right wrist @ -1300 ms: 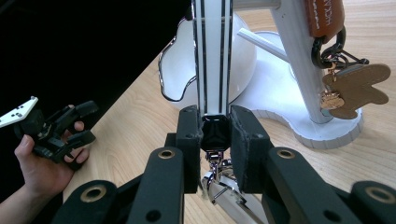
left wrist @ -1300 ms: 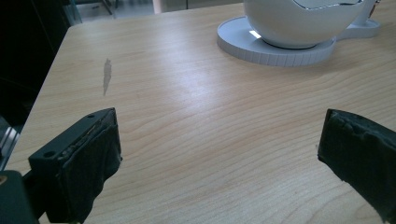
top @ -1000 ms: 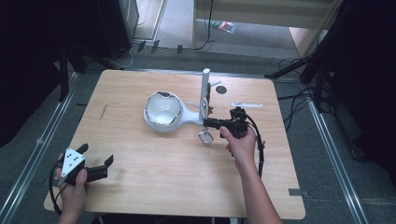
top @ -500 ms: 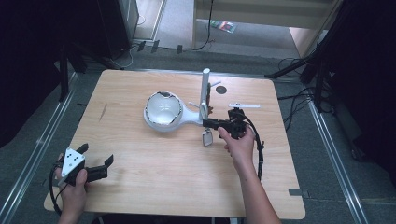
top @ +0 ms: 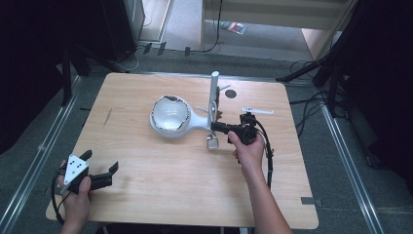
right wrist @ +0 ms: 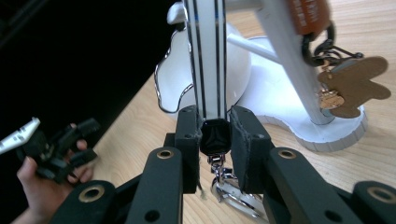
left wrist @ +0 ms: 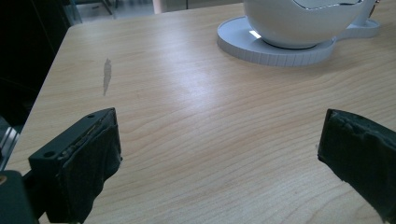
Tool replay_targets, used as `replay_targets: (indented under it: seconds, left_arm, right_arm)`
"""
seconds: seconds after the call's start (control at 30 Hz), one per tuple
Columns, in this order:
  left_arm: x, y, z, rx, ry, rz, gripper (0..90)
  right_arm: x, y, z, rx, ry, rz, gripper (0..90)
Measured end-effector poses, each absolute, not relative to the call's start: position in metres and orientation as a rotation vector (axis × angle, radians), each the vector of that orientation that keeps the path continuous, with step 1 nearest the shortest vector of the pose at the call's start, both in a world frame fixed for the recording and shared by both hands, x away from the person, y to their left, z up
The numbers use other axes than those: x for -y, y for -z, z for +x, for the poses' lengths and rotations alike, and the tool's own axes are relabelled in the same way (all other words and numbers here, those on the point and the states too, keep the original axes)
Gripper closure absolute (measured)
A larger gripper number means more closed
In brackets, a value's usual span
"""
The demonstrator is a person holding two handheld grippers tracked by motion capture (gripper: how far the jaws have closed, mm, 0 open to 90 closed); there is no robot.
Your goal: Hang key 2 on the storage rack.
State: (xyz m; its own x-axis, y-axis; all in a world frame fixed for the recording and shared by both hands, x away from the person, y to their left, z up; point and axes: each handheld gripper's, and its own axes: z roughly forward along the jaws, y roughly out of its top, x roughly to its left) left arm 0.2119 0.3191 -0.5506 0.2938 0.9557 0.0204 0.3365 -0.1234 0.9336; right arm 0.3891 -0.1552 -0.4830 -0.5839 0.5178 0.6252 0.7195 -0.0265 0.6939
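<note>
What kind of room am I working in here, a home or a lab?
Most likely a lab or recording studio, not a home: a bare light wooden table ringed by black curtains, metal floor rails beside it, and loose black cables on the grey floor.

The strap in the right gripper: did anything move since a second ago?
Hardly anything moved. The right gripper is shut on the strap, as before; its jaws just loosened a little and closed again. The left gripper stays open near the table edge.
</note>
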Motion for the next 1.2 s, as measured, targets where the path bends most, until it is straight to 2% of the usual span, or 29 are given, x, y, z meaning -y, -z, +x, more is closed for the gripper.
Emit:
replay_targets:
  seconds: [0.27,0.8,0.93,1.2]
  left_arm:
    - [-0.319,0.551,0.212,-1.199,-0.848,1.646,0.0]
    - [-0.319,0.551,0.213,-1.202,-0.843,1.655,0.0]
    - [-0.318,0.551,0.214,-1.205,-0.84,1.661,0.0]
    - [-0.318,0.55,0.215,-1.21,-0.837,1.672,0.0]
  right_arm:
    - [0.16,0.488,0.391,2.056,1.654,-1.407,72.8]
    - [0.16,0.475,0.381,2.239,1.679,-1.451,67.5]
    - [0.156,0.469,0.375,2.366,1.696,-1.466,58.8]
    - [0.148,0.465,0.363,2.647,1.661,-1.612,26.3]
